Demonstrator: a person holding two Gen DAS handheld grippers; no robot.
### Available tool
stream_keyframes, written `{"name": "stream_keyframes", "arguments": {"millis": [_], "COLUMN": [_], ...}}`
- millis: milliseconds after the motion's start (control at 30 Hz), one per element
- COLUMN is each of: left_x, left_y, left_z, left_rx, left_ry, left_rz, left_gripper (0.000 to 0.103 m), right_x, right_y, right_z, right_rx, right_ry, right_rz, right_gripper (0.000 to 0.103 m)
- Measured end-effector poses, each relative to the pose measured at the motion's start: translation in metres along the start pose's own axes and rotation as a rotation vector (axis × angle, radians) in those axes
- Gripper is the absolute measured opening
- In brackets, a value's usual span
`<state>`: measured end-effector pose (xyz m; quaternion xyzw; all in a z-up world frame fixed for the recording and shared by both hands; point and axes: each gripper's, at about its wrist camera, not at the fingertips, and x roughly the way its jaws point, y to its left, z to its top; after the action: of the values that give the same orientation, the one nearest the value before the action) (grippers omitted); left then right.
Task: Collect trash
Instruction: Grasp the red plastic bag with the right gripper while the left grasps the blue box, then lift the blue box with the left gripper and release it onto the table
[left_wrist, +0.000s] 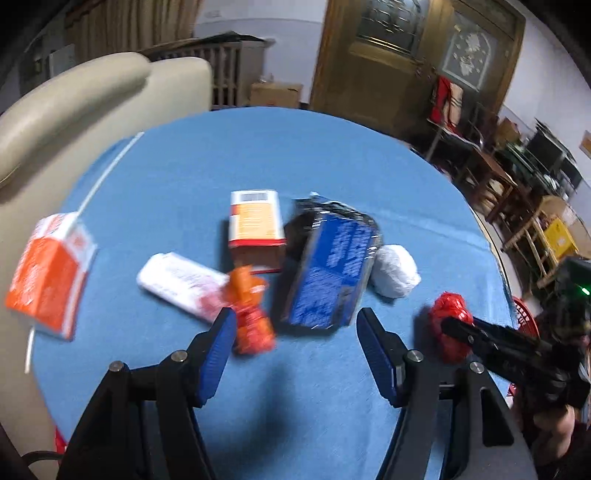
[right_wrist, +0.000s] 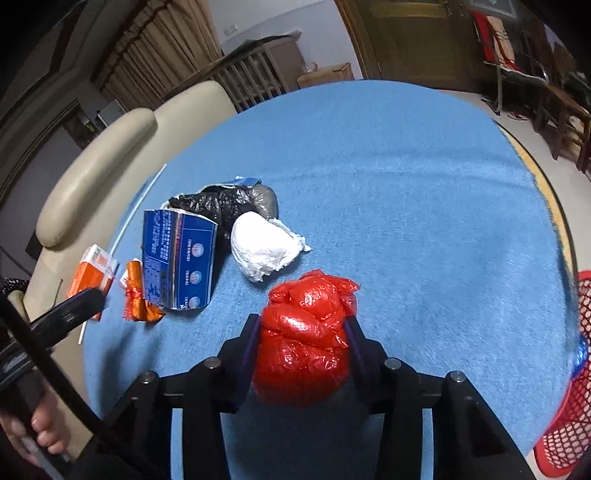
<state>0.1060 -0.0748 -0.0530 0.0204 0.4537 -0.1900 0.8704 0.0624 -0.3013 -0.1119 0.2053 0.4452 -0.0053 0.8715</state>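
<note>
The right claw (right_wrist: 303, 334) gripped a crumpled red bag (right_wrist: 304, 332), its pads pressed on both sides, low over the blue counter (right_wrist: 406, 184). The left claw (left_wrist: 295, 332) stood open, holding nothing. At eleven o'clock from the red bag lay a white wad (right_wrist: 266, 251), a blue carton (right_wrist: 179, 262) and a black bag (right_wrist: 225, 203); a red basket (right_wrist: 569, 406) stood at three o'clock.

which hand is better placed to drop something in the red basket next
Right. Its fingers already clamp the red plastic bag, and the red basket sits just off its side. The left gripper is open and empty.
</note>
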Motion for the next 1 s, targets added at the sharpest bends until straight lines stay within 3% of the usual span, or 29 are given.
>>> {"name": "stream_keyframes", "arguments": {"millis": [133, 333, 433, 700, 1000], "left_x": [0.024, 0.065, 0.064, 0.027, -0.033], "left_y": [-0.018, -0.026, -0.027, -0.030, -0.054], "left_z": [0.013, 0.017, 0.015, 0.000, -0.032], "left_rx": [0.022, 0.004, -0.003, 0.035, 0.109], "left_ry": [0.007, 0.083, 0.067, -0.010, -0.081], "left_rz": [-0.007, 0.029, 0.029, 0.061, 0.156], "left_gripper": [0.071, 0.071, 0.065, 0.064, 0.064], "right_x": [-0.016, -0.032, -0.037, -0.052, -0.076], "right_y": [-0.012, -0.024, -0.026, -0.022, -0.018], "right_z": [-0.009, -0.019, -0.022, -0.030, -0.045], "right_rx": [0.029, 0.043, 0.037, 0.018, 0.008], "right_ry": [-0.010, -0.026, -0.036, -0.080, -0.114], "right_rz": [0.005, 0.000, -0.004, 0.005, 0.019], "right_gripper": [0.047, 0.047, 0.047, 0.047, 0.047]}}
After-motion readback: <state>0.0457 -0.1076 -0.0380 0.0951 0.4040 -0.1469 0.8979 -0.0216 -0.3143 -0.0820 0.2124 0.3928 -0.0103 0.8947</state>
